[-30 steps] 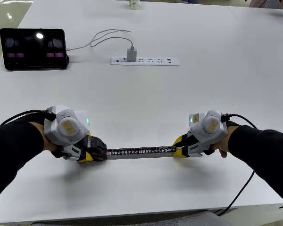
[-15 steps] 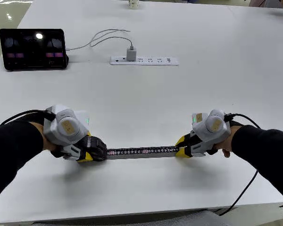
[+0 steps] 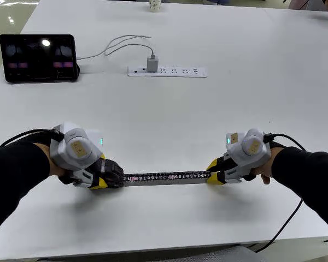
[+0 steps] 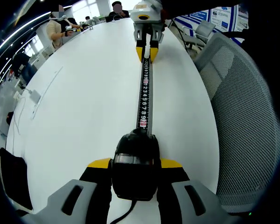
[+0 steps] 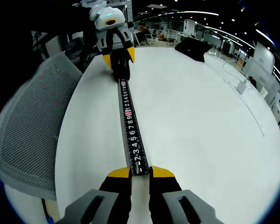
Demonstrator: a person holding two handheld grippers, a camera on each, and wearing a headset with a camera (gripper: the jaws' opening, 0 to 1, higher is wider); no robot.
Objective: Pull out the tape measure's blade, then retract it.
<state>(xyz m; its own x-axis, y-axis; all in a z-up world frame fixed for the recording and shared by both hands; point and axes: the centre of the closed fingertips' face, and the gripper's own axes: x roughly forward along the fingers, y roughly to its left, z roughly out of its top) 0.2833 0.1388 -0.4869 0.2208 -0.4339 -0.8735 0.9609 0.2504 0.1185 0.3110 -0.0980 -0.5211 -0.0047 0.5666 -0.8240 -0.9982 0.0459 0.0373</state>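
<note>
**Blade stretched between the two grippers**

The tape measure's case (image 3: 112, 173) lies on the bench (image 3: 208, 109), clamped between the fingers of the left gripper (image 4: 135, 164). Its blade (image 5: 130, 126) runs flat toward the person's right, where the right gripper (image 5: 141, 173) pinches the tip with fingers almost closed. To retract, I think the right gripper must follow this axis toward the case.
</note>
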